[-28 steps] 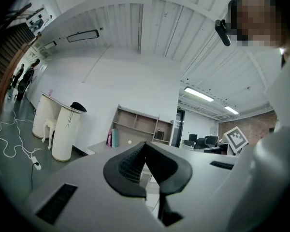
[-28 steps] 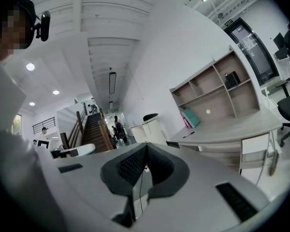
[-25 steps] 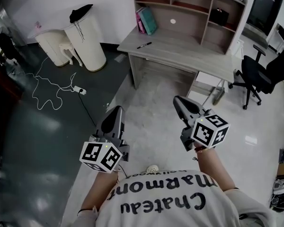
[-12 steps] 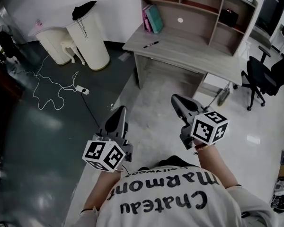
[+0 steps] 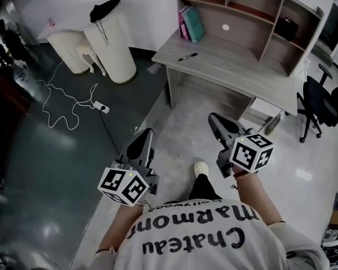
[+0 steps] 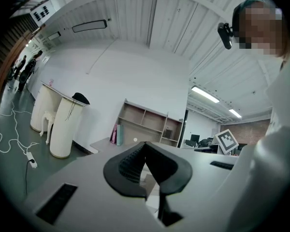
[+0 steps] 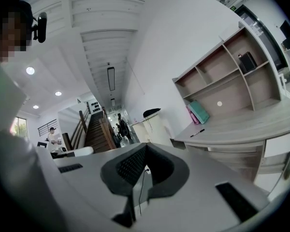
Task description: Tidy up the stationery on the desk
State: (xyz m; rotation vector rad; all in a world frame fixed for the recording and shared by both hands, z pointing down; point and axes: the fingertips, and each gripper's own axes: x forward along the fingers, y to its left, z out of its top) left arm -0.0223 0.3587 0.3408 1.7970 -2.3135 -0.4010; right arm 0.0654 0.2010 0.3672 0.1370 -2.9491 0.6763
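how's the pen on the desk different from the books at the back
The pen lies flat on the open desk; the books stand leaning inside the shelf unit. The pen is black and thin; the books are pink and teal, far broader. Both sit toward the desk's left end in the head view, untouched.

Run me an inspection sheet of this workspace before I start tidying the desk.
Surface: desk with a shelf hutch, top mostly bare.
Job's things: pen lying on the desk's left part; books standing against the hutch's left side.
Clutter: black box in a hutch compartment.
Grippers: left gripper and right gripper both shut, empty, over the floor, short of the desk.
Cables: white cable looped on the dark floor, leading to a power strip.
Surroundings: office chair right of the desk; white drums by the wall.
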